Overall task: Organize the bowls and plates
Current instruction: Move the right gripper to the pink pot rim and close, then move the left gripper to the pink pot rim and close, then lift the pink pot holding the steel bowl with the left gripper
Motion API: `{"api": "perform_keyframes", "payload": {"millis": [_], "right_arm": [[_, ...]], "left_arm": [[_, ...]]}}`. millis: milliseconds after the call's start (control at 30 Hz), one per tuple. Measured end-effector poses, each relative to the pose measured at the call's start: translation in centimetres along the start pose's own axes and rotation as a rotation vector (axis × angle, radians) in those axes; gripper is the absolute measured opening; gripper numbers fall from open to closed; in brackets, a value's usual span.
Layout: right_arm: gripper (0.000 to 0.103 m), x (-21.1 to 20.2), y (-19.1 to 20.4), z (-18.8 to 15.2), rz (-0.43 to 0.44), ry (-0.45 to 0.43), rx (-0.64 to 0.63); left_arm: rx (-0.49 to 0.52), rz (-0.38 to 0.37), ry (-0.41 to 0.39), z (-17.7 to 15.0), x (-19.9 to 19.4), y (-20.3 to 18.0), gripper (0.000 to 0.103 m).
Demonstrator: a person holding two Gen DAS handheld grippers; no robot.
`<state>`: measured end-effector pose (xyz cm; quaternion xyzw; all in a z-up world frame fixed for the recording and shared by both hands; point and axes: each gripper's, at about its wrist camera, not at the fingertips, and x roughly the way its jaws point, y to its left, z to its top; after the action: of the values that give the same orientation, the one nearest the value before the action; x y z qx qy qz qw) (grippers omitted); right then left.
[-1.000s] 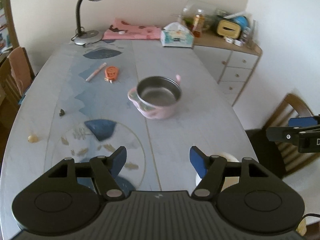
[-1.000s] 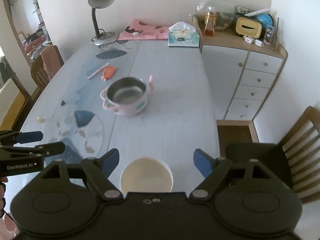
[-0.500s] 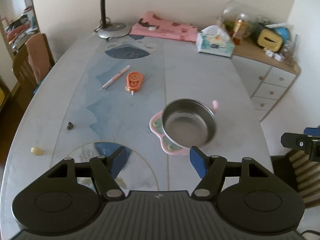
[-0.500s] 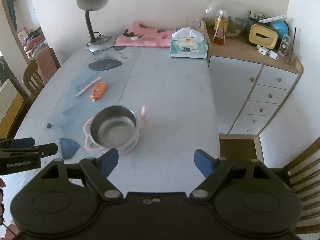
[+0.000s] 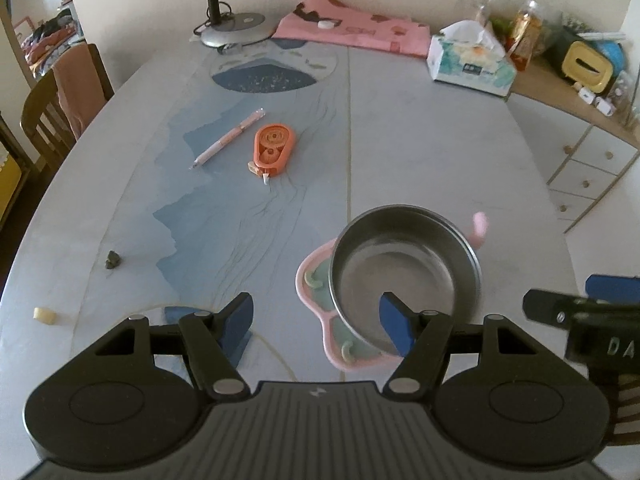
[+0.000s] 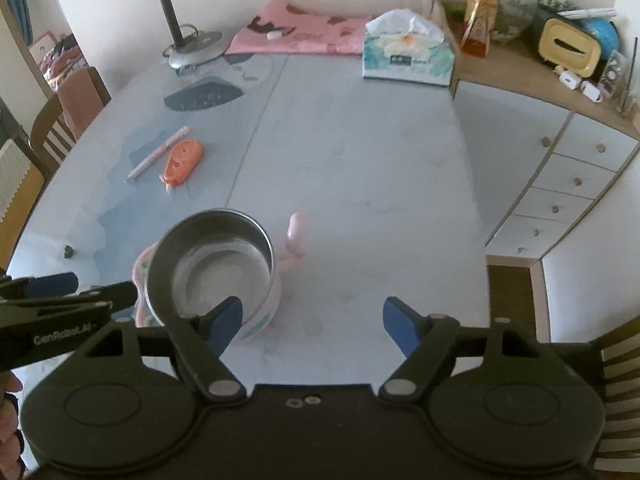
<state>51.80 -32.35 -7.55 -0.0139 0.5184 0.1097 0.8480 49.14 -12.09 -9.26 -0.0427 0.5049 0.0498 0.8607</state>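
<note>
Closing on bowl [image 5: 404, 276] mid-table: left tool [image 5: 316, 320] wide, right tool [image 6: 312, 320] wide but narrowing, both empty; nothing organized yet.

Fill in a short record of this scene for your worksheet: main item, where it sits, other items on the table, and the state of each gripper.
Main item: steel-lined pink bowl with handles
Where it sits: on the table, empty inside
Other items: pen, orange tape dispenser, tissue box, lamp base, pink cloth
Left gripper: open, its right finger in front of the bowl's inside, holding nothing
Right gripper: open, jaws have just been closing a little; bowl at its left finger, nothing between the fingers
</note>
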Motion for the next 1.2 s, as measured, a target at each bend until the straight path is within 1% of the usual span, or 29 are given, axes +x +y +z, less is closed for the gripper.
{"api": "perform_keyframes", "payload": {"millis": [100, 200, 300, 400, 500, 567, 667, 733, 767, 867, 933, 967, 1000, 1033, 1200], "right_arm": [[0.073, 1.7, 0.1, 0.2, 0.005, 0.018, 0.001], [0.07, 3.1, 0.0, 0.2, 0.014, 0.037, 0.012], [0.066, 4.2, 0.1, 0.3, 0.017, 0.053, 0.013], [0.065, 5.1, 0.3, 0.4, 0.021, 0.062, 0.01], [0.059, 5.9, 0.5, 0.4, 0.036, 0.075, 0.021], [0.057, 6.4, 0.7, 0.3, 0.04, 0.081, 0.02], [0.053, 6.9, 0.9, 0.2, 0.052, 0.085, 0.02], [0.047, 6.9, 1.0, 0.1, 0.06, 0.083, 0.016], [0.045, 6.9, 1.1, 0.1, 0.064, 0.083, 0.013], [0.037, 6.8, 1.4, 0.1, 0.074, 0.081, 0.005], [0.028, 6.7, 1.7, 0.1, 0.078, 0.08, -0.003], [0.025, 6.7, 1.9, 0.1, 0.079, 0.08, -0.007], [0.017, 6.6, 2.0, 0.0, 0.081, 0.078, -0.011], [0.015, 6.5, 2.2, 0.0, 0.072, 0.077, -0.017], [0.014, 6.0, 3.0, -0.4, 0.039, 0.077, -0.052]], "left_arm": [[0.006, 0.015, 0.02, 0.3, 1.7, -0.2, 0.069], [-0.001, 0.009, 0.044, 0.6, 3.2, -0.2, 0.069], [-0.004, 0.007, 0.057, 0.9, 4.2, -0.2, 0.068], [0.0, 0.018, 0.067, 1.0, 5.2, -0.1, 0.068], [-0.005, 0.017, 0.087, 1.0, 6.0, 0.0, 0.061], [-0.008, 0.013, 0.098, 0.9, 6.4, -0.1, 0.058], [-0.014, 0.006, 0.113, 0.7, 6.8, -0.2, 0.046], [-0.019, -0.006, 0.119, 0.5, 6.8, -0.3, 0.036], [-0.015, -0.01, 0.118, 0.4, 6.8, -0.4, 0.034], [-0.003, 0.0, 0.113, 0.3, 6.6, -0.6, 0.033], [-0.009, -0.002, 0.114, 0.3, 6.5, -0.6, 0.032], [-0.009, -0.001, 0.113, 0.2, 6.4, -0.6, 0.032], [-0.006, -0.001, 0.112, 0.2, 6.3, -0.8, 0.032], [-0.001, 0.004, 0.11, 0.1, 6.2, -0.9, 0.032], [-0.006, 0.014, 0.107, -0.3, 5.4, -1.2, 0.032]]}}
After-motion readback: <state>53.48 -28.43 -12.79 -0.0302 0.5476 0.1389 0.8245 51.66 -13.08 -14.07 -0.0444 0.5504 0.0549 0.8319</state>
